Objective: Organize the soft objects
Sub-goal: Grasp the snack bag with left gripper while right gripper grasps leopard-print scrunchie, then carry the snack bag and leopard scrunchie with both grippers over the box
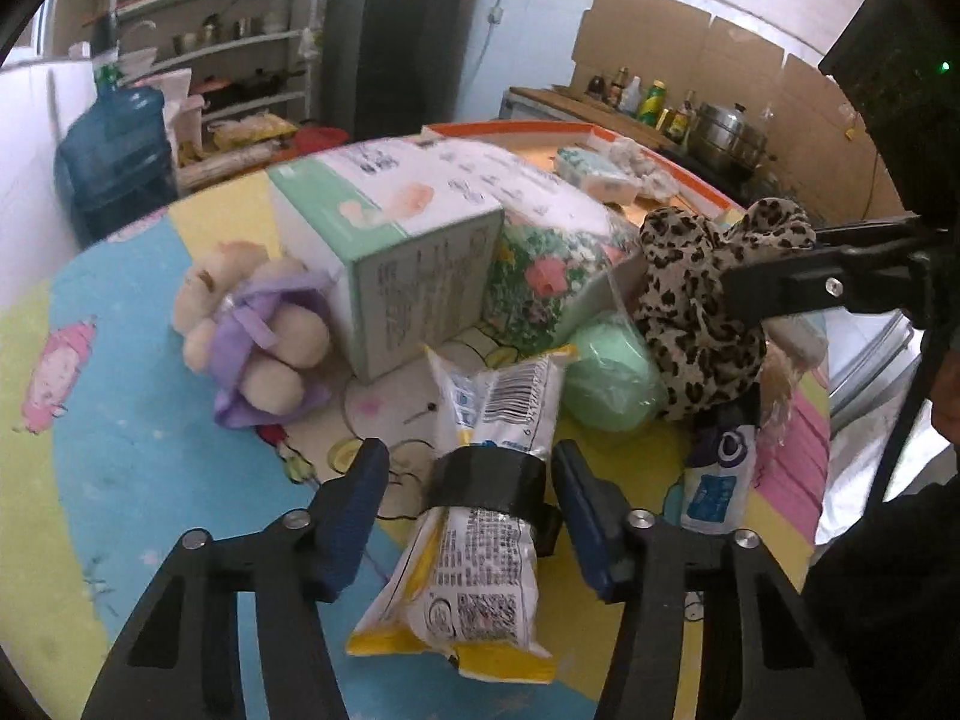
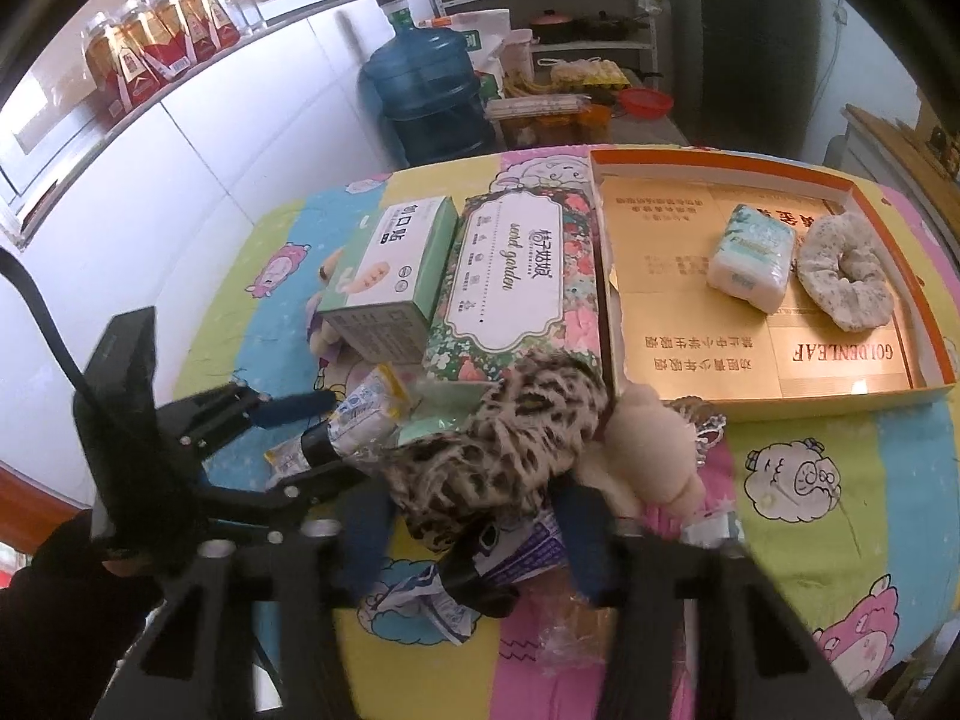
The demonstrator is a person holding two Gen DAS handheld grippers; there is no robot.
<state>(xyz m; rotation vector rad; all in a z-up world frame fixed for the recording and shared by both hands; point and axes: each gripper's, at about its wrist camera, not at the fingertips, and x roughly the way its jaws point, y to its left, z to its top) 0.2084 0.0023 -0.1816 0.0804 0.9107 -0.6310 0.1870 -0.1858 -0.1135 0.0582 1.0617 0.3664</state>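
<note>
left gripper [image 1: 468, 504] tipped downward over the table [image 1: 120, 420], blue pads standing apart on either side of a yellow-and-white snack packet [image 1: 474, 546] cinched at the middle by a black band [image 1: 486, 477]; a gap showing on both sides, so not pressing on it. packet lying lengthwise between the fingers, barcode end pointing away toward the table's middle. just beyond it a pale green soft lump [image 1: 612, 378], and left of that a cream plush toy in purple cloth [image 1: 258, 336] resting on the patterned cloth. behind these a green-and-white carton [image 1: 384, 252] beside a floral tissue pack [image 1: 552, 264].

right gripper [image 2: 480, 534] also angled down, near the table's close edge, blue pads apart with a leopard-print soft item [image 2: 498, 444] bunched between and just ahead of them; whether the pads touch the fabric cannot be told, so the grip cannot be told. a blue-and-white wrapped packet [image 2: 516, 564] lying under the leopard piece, between the fingers. a beige plush toy [image 2: 654, 450] touching the leopard piece on its right.

farther out, toward the far right corner of the table, an orange-rimmed shallow box [image 2: 924, 324] with a gold floor, holding a white tissue pack [image 2: 750, 258] and a floral ring-shaped cushion [image 2: 846, 270] side by side. the box's near wall sitting just beyond the beige plush.
</note>
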